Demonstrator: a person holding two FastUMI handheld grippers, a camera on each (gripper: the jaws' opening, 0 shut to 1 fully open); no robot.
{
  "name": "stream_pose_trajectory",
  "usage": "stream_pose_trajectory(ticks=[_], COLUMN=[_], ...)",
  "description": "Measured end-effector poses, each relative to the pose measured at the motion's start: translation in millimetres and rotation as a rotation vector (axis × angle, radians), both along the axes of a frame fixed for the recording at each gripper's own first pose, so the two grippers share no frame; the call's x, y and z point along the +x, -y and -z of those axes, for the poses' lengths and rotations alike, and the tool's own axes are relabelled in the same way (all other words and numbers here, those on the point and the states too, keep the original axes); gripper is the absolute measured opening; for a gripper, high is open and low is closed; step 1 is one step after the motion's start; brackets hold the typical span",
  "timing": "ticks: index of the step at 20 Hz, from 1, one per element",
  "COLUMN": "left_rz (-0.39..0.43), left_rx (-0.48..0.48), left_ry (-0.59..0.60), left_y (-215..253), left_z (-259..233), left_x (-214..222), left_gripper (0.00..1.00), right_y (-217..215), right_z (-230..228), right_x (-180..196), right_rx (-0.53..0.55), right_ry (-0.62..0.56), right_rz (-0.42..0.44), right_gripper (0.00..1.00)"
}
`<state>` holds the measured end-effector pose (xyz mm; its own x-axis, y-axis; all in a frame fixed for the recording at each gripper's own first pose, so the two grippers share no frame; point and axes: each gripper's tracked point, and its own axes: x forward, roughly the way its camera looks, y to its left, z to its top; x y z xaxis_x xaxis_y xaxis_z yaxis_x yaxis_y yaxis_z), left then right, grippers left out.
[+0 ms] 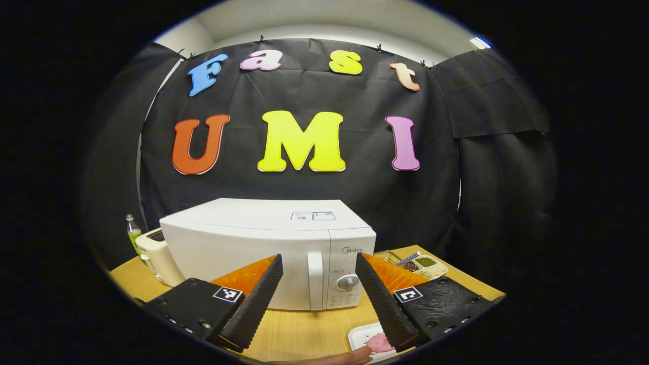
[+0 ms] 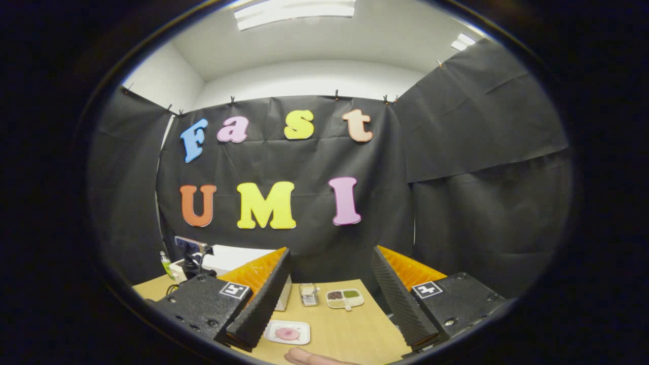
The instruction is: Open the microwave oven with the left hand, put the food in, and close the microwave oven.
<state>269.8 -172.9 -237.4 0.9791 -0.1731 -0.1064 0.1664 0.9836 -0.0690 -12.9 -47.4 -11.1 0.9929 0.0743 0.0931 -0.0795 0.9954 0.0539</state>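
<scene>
Fingers on both grippers stand spread wide with nothing between them, so neither hand grasps or touches anything. Taking the microwave [image 1: 268, 248] as the landmark: it sits on the wooden table [image 1: 309, 329] with its door fully shut, its front turned toward the left gripper [image 1: 317, 299], which hangs just before the door, its jaws framing the vertical door handle [image 1: 315, 279] and the control dial [image 1: 348, 282]. That aim seems chosen to let the left hand reach the handle first, as the task asks; opening has not begun. A toaster [image 1: 154, 256] stands against the microwave's left side, with a green bottle [image 1: 133, 234] behind it. To the microwave's right lie a divided dish of spices [image 2: 345, 298] and a small metal tin [image 2: 308, 294]. In front of the microwave, toward its right, a white plate with the pink food [image 2: 287, 333] rests on the table, untouched. The right gripper [image 2: 329, 299] hovers above that plate, farther from the microwave, probably waiting to pick up the food once the door is open. A fingertip [image 2: 304, 357] shows near the plate's front edge.
</scene>
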Motion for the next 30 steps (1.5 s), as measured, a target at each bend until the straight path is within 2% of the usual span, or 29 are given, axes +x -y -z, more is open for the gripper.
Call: stream_pose_trajectory(ticks=[1,2,6,7,8,11,13,14,15,16,17,19,20,21,22,25,30], left_rz=[0.009,0.014,-0.011,-0.02,-0.025,-0.049,-0.072,-0.069,-0.073,-0.06,-0.048,-0.033,-0.025,-0.028,-0.03,-0.022,0.002], left_rx=[0.003,0.002,-0.015,-0.02,-0.021,-0.009,0.01,0.03,0.064,0.092,0.069,-0.037,-0.064,-0.069,-0.05,-0.044,-0.031], left_ry=[-0.012,-0.031,-0.06,-0.07,-0.087,-0.121,-0.063,-0.064,-0.042,-0.052,-0.07,-0.095,-0.119,-0.119,-0.122,-0.133,-0.142], left_y=[5,8,10,9,10,8,5,6,7,8,9,9,8,7,8,9,8], left_z=[13,26,58,67,76,101,94,95,96,99,103,106,108,106,108,110,112], left_x=[8,15,45,51,56,66,70,65,69,69,67,65,64,61,63,60,49], left_gripper=[0.93,0.92,0.93,0.92,0.92,0.78,0.71,0.69,0.59,0.35,0.31,0.33,0.26,0.26,0.16,0.16,0.16], right_y=[2,5,7,12,15,17,18,18,19,20,19,20,22,25,27,24,7], right_z=[1,3,20,21,24,35,41,43,45,47,50,57,61,68,74,89,92], right_x=[-1,-1,0,3,5,9,12,13,15,16,16,18,20,22,25,27,20], right_rx=[0.0,0.002,-0.001,-0.01,-0.019,-0.023,-0.022,-0.023,-0.02,-0.013,-0.011,-0.012,-0.017,-0.027,-0.039,-0.073,-0.103], right_ry=[0.004,0.007,-0.011,-0.009,-0.008,-0.022,-0.031,-0.035,-0.037,-0.04,-0.044,-0.05,-0.055,-0.067,-0.083,-0.132,-0.151], right_rz=[-0.001,-0.002,-0.039,-0.036,-0.031,-0.035,-0.042,-0.043,-0.043,-0.045,-0.052,-0.055,-0.048,-0.037,-0.025,-0.016,-0.053], right_gripper=[0.93,1.0,1.0,0.94,1.0,1.0,1.0,0.94,0.93,0.94,0.93,0.94,0.93,1.0,1.0,1.0,1.0])
